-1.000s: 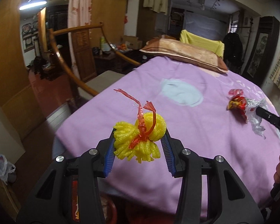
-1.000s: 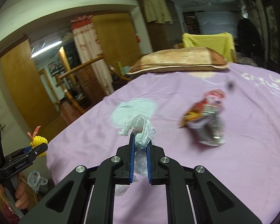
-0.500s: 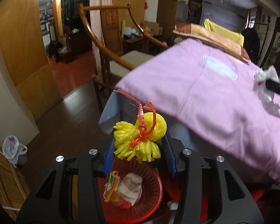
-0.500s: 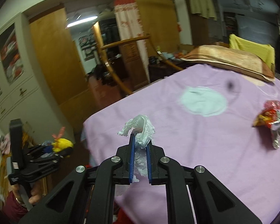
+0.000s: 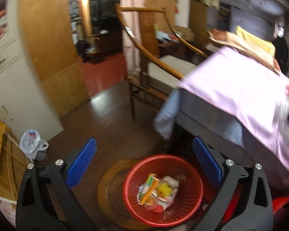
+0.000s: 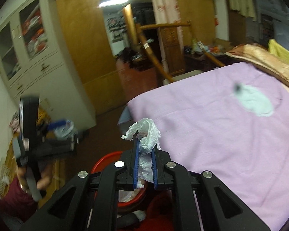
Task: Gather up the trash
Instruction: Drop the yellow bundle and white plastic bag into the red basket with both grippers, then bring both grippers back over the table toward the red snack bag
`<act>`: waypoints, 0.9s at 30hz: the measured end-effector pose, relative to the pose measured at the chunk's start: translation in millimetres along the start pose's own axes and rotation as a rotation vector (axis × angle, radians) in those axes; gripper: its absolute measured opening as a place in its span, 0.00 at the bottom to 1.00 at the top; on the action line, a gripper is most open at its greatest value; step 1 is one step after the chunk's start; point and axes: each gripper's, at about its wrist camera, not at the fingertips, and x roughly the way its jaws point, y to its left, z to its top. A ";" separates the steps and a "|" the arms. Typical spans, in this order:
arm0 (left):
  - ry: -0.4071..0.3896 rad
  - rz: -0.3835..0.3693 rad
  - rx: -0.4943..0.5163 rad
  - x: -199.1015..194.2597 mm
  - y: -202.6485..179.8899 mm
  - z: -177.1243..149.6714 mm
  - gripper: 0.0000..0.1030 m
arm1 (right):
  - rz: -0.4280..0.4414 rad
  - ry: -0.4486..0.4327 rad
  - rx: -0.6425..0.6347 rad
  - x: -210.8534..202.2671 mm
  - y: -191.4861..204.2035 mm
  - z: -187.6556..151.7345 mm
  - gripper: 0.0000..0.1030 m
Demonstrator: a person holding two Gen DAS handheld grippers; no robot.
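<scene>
My left gripper [image 5: 144, 159] hangs over a red mesh basket [image 5: 190, 173] on the floor, its jaws opening wide with nothing between the blue pads [image 5: 81, 163]. The yellow foam net [image 5: 164, 189] lies inside the basket on other wrappers. My right gripper [image 6: 145, 148] is shut on a crumpled white plastic bag [image 6: 146, 132] and is held above the corner of the purple bed sheet [image 6: 212, 127]. Below it shows part of the basket's rim [image 6: 102, 160]. In the right wrist view the left gripper [image 6: 54, 132] appears blurred at the left, held by a hand [image 6: 41, 182].
A wooden armchair [image 5: 154, 71] stands beside the bed. A knotted plastic bag [image 5: 31, 144] lies on the dark floor near a white cabinet [image 6: 38, 57]. The basket sits on a round wooden base [image 5: 109, 192]. A brown pillow [image 6: 264, 61] lies at the bed's far end.
The left gripper swung off the bed to above the basket and opened; the yellow foam net dropped into the basket. The right gripper carried the white bag toward the bed's corner.
</scene>
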 end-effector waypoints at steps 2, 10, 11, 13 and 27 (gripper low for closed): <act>-0.003 0.015 -0.033 -2.7 12.9 5.0 0.93 | 0.037 0.041 -0.030 13.6 13.6 -2.0 0.13; -0.008 0.075 -0.051 -4.8 29.3 8.3 0.93 | 0.159 0.162 -0.120 69.5 62.3 -3.3 0.47; -0.014 0.080 -0.043 -6.1 28.5 9.0 0.93 | 0.161 0.155 -0.121 67.0 62.0 -2.8 0.48; -0.029 0.098 -0.022 -7.9 25.0 9.3 0.93 | 0.127 0.127 -0.125 58.1 56.6 -1.6 0.49; -0.041 -0.006 0.106 -20.0 -45.7 11.7 0.93 | -0.072 -0.068 0.060 -28.9 -40.8 -3.2 0.61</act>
